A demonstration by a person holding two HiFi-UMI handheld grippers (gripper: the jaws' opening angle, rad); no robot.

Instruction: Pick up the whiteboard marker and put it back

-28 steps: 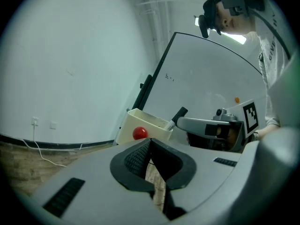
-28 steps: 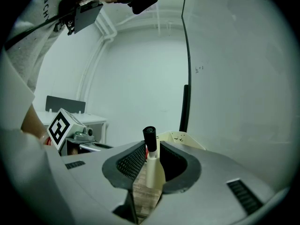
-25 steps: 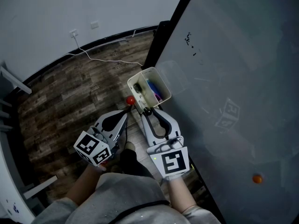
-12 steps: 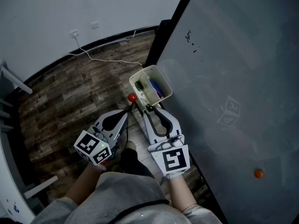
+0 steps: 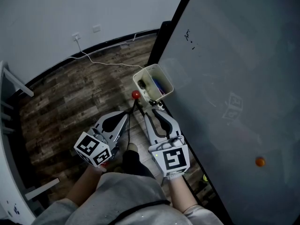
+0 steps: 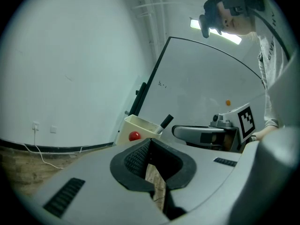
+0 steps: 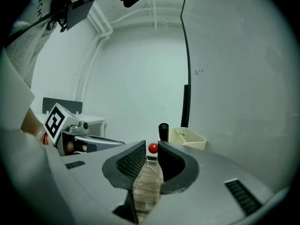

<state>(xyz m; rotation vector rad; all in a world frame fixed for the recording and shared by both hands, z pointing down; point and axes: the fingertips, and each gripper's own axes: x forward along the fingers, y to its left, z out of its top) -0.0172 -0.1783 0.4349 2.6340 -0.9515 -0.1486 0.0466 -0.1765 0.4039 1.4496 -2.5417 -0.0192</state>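
Note:
A cream bin [image 5: 140, 89] hangs at the whiteboard's [image 5: 234, 78] lower left edge, with several markers [image 5: 157, 84] inside. A black-capped marker [image 7: 163, 131] stands at the bin's near corner, just past my right jaw tip; it leans there in the left gripper view [image 6: 166, 121]. My right gripper [image 7: 151, 146] points at the bin, open, and the gap between its pads shows only floor. It reaches just short of the bin [image 5: 151, 108]. My left gripper [image 6: 149, 143] is beside it, tips together on nothing, aimed at a red ball [image 5: 135, 94] on the bin's side.
Dark wood floor lies below. A white cable [image 5: 103, 60] runs along the wall from a socket [image 5: 76, 35]. An orange dot [image 5: 260, 161] sits on the whiteboard at the lower right. Grey furniture edges [image 5: 14, 86] stand at the left.
In the head view the bin and red ball now sit slightly farther from both grippers' tips. Neither gripper's jaws have changed.

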